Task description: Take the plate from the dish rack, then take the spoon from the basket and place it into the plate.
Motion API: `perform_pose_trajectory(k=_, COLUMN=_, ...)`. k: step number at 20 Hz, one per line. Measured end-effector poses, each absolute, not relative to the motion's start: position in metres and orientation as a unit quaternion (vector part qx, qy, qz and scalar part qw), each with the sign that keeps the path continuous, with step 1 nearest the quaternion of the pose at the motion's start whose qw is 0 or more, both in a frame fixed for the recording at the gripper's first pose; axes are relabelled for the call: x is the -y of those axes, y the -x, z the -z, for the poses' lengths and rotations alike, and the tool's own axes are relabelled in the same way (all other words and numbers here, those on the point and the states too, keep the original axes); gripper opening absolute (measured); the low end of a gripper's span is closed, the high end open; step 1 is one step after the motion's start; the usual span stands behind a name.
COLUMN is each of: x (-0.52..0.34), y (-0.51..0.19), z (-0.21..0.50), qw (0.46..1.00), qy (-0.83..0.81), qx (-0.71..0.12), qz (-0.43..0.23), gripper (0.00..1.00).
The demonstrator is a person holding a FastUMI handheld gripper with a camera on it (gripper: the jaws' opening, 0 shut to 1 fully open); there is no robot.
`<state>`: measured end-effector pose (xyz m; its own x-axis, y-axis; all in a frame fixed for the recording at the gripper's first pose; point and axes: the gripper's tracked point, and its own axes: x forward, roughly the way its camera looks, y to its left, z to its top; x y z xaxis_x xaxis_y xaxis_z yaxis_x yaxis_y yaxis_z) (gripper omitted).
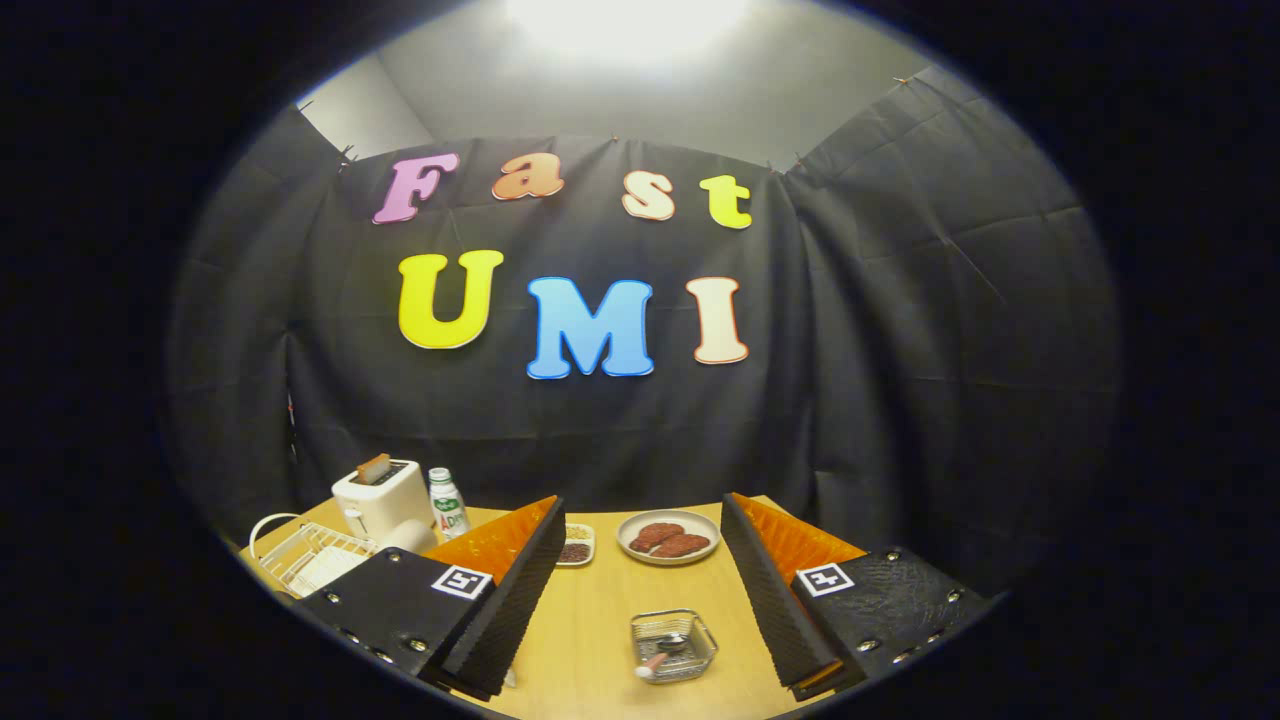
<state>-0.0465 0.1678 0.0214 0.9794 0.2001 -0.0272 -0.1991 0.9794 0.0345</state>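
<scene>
My gripper (640,545) is held above the wooden table (590,620), open, with nothing between its fingers. A small wire basket (673,645) sits on the table between the fingers, close in, and a spoon (660,655) lies inside it. To the left, beyond the left finger (525,575), stands a white wire dish rack (305,560) with a pale plate (322,568) in it, partly hidden by the gripper body.
A white toaster (380,500) with a slice in its slot and a small bottle (447,503) stand behind the rack. A round dish (668,538) holding brown food lies ahead between the fingers. A small square dish (577,547) peeks beside the left finger.
</scene>
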Motion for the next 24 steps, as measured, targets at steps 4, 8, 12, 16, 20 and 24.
perform_pose_trajectory(k=4, x=-0.227, y=0.054, z=-0.015, qw=0.991, qy=0.003, qx=-0.026, qz=-0.132, gripper=0.95)
perform_pose_trajectory(k=8, x=-0.288, y=0.059, z=-0.003, qw=0.988, qy=0.014, qx=-0.051, qz=-0.148, gripper=0.95)
perform_pose_trajectory(k=12, x=-0.328, y=0.052, z=0.016, qw=0.988, qy=0.026, qx=-0.079, qz=-0.129, gripper=0.95)
perform_pose_trajectory(k=16, x=-0.348, y=0.041, z=0.041, qw=0.987, qy=0.065, qx=-0.118, qz=-0.092, gripper=0.93)
perform_pose_trajectory(k=20, x=-0.364, y=0.031, z=0.059, qw=0.982, qy=0.093, qx=-0.149, qz=-0.066, gripper=0.87)
perform_pose_trajectory(k=24, x=-0.368, y=0.027, z=0.073, qw=0.976, qy=0.133, qx=-0.169, qz=-0.038, gripper=0.77)
